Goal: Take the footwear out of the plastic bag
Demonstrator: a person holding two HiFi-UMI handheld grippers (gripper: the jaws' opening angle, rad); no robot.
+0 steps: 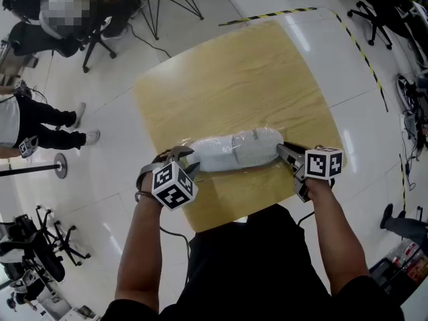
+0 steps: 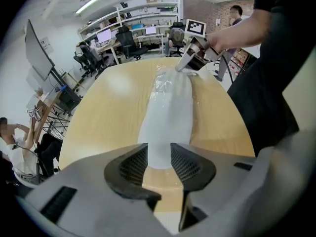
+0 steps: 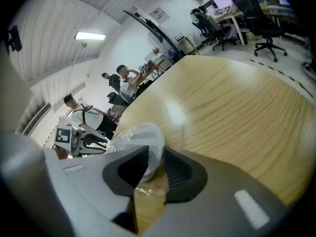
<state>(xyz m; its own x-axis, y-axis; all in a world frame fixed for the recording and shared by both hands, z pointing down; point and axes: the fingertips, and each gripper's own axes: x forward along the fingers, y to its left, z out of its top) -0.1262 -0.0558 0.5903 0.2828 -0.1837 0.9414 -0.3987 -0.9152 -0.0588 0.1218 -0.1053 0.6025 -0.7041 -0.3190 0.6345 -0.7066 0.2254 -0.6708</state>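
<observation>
left gripper (image 2: 159, 158): standing spread, shoe (image 2: 165, 127) lying just ahead, one end between the jaws | right gripper (image 3: 154, 166): pinching plastic bag (image 3: 120, 138) over shoe's other end | handling: probably light, soft upper, film slipping | hold: favouring the stiffer sole edge

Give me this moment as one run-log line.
shoe: inside plastic bag, on table | left gripper: open, at one end | right gripper: shut on shoe's other end | removal: not started

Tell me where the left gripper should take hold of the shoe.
Probably its narrow near end, coming along its length. The shoe lies flat in the bag, that end between the jaws of the open left gripper, while the right gripper clamps the bag's far end.
</observation>
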